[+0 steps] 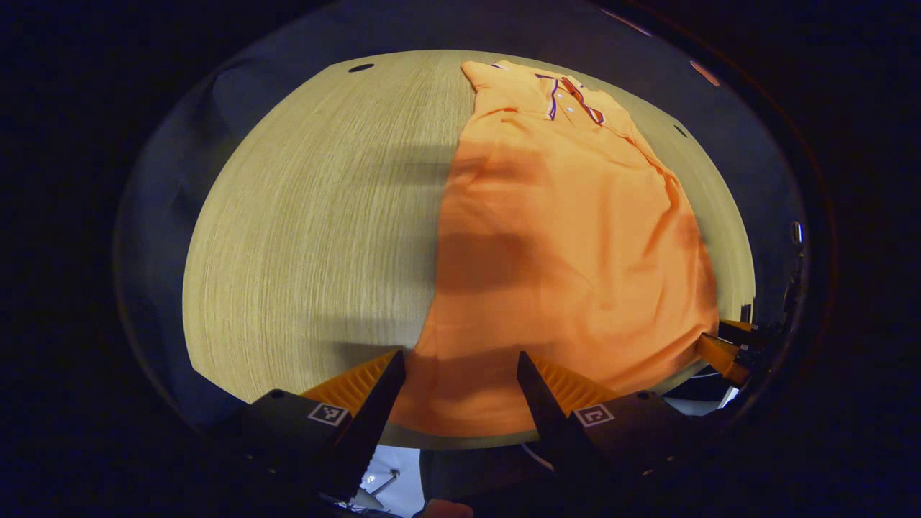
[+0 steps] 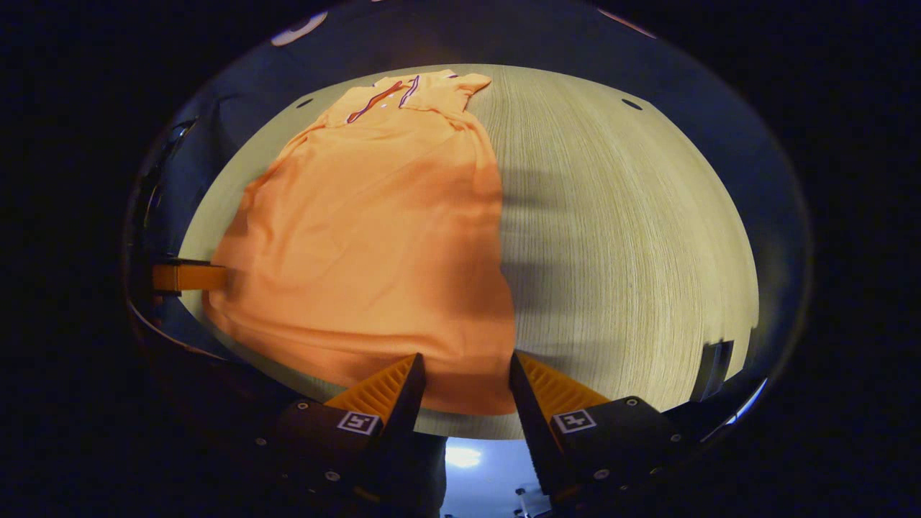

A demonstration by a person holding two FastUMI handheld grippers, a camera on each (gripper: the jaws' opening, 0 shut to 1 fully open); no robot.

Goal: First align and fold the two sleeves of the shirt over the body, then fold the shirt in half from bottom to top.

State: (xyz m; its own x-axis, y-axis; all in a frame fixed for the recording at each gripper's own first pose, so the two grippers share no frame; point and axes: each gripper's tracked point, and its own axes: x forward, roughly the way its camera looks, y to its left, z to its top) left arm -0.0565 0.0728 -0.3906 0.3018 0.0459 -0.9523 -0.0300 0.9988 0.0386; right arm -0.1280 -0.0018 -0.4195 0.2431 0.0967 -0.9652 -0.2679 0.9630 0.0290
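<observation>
Left gripper view shows the left tongs point(image 1: 460, 374) wide apart over the hem of the shirt point(image 1: 561, 244), lying sleeves-folded on the counter point(image 1: 309, 237). The right tongs point(image 2: 464, 374) gape likewise; uneven corner grips would likely skew the upward fold.

Orange shirt point(image 1: 568, 237), striped collar point(image 1: 572, 97), pale wood-grain table point(image 1: 316, 237)

Left gripper view: set low at the table's point(image 1: 302, 237) near edge, facing forward over the shirt's point(image 1: 568, 244) hem toward its collar, close in. Right gripper view: same near edge, farther along, same facing, close above the shirt's point(image 2: 374, 237) other bottom corner. Shared: whole shirt, tabletop point(image 2: 619, 230), far edge.
</observation>
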